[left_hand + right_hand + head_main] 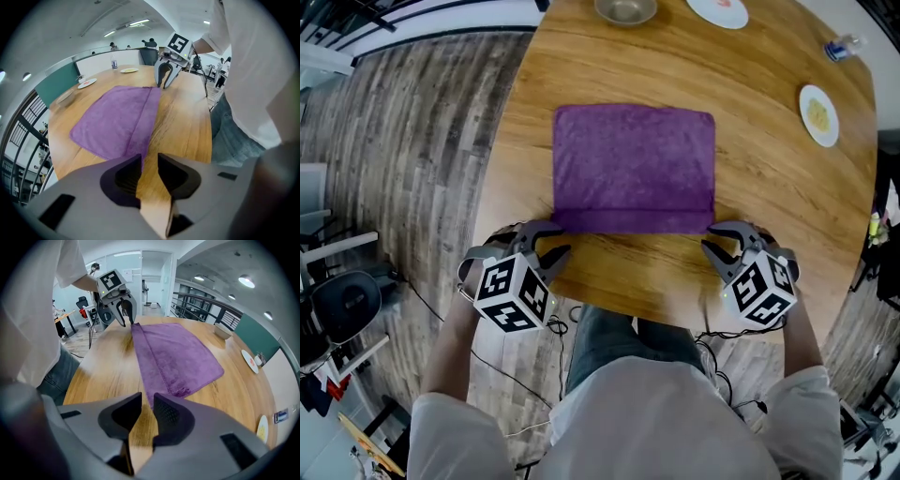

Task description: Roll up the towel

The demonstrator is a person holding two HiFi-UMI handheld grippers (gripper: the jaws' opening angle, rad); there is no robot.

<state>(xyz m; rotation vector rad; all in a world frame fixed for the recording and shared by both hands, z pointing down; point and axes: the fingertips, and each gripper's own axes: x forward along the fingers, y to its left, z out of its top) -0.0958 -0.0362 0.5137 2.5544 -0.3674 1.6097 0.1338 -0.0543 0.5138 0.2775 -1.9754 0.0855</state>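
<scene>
Left gripper (149, 160): jaws slightly apart, bare wood in the gap. Right gripper (147, 399): likewise a narrow gap. We note the purple towel (633, 159) lying flat on the wooden table (769, 178), its near edge turned over into a narrow band (633, 222). The near corners vanish behind the jaw tips, so we cannot tell contact. The long axis runs gripper to gripper.

Towel (634, 164): purple terry cloth, matt, fuzzy short pile. Table (769, 187): wood, smooth, satin sheen, pronounced grain. Floor (412, 141): grey wood-grain planks, matt, weathered look. Left gripper (149, 157) and right gripper (147, 397): matt grey plastic, 2 jaws each with textured dark inner pads. Bowl (625, 9): dull metal. Jeans (628, 342): blue denim. Shirt (628, 422): pale plain cloth.
</scene>
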